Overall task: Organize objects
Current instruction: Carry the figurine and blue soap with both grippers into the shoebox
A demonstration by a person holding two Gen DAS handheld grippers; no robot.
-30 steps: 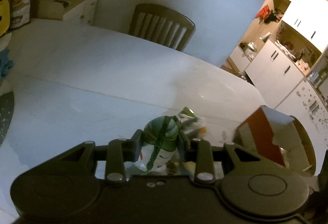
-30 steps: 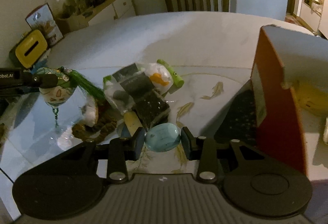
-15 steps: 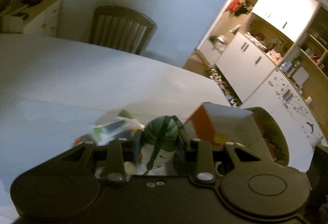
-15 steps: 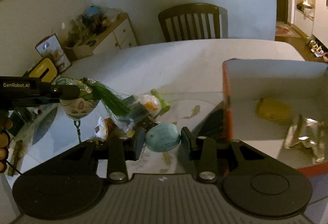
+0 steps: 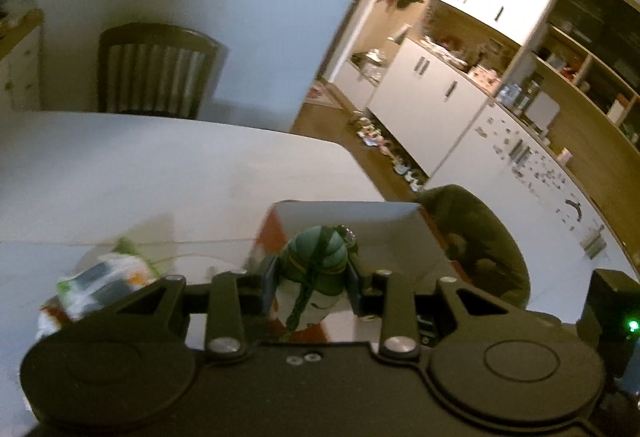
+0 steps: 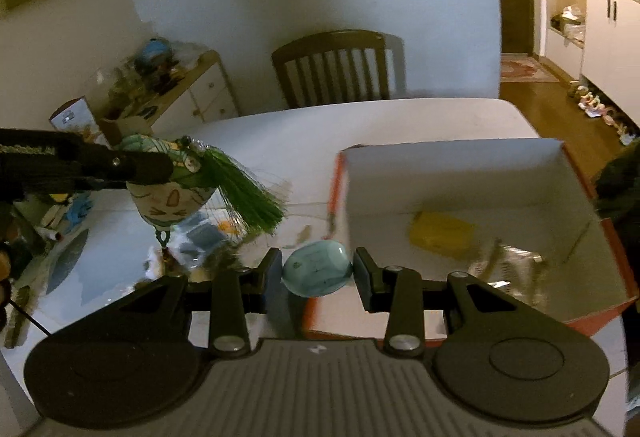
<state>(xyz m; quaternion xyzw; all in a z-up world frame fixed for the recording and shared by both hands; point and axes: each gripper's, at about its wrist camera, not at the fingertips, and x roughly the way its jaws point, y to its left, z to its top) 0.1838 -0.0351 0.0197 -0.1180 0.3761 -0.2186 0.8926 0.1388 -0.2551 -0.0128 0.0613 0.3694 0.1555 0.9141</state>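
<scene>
Both sets of jaws are partly closed, and each one has hold of a toy. My left gripper (image 5: 312, 287) squeezes a little doll ornament (image 5: 314, 269) with a green top, a white face part and a dark green cord running down its front. From the right wrist view I can see that same left gripper (image 6: 170, 167) reaching in from the left, with the doll ornament (image 6: 168, 203) up in the air above the table (image 6: 360, 121). A green tassel (image 6: 248, 197) hangs off its right side, and a small loop dangles under it.

My right gripper (image 6: 318, 273) pinches a smooth blue-green egg (image 6: 318, 268) by its two ends. The egg sits over the near left corner of the box (image 6: 460, 165), right by the orange edge.

The box is open, white inside and orange outside, and it stands on the right part of the table. I can see a yellow thing (image 6: 440, 233) lying inside it, and something shiny (image 6: 508, 265) nearer to me that is too blurry to name.

A heap of small toys and packets (image 5: 104, 281) lies on the table to the left of the box. A wooden chair (image 6: 336, 67) stands at the far side of the table, against the wall.
</scene>
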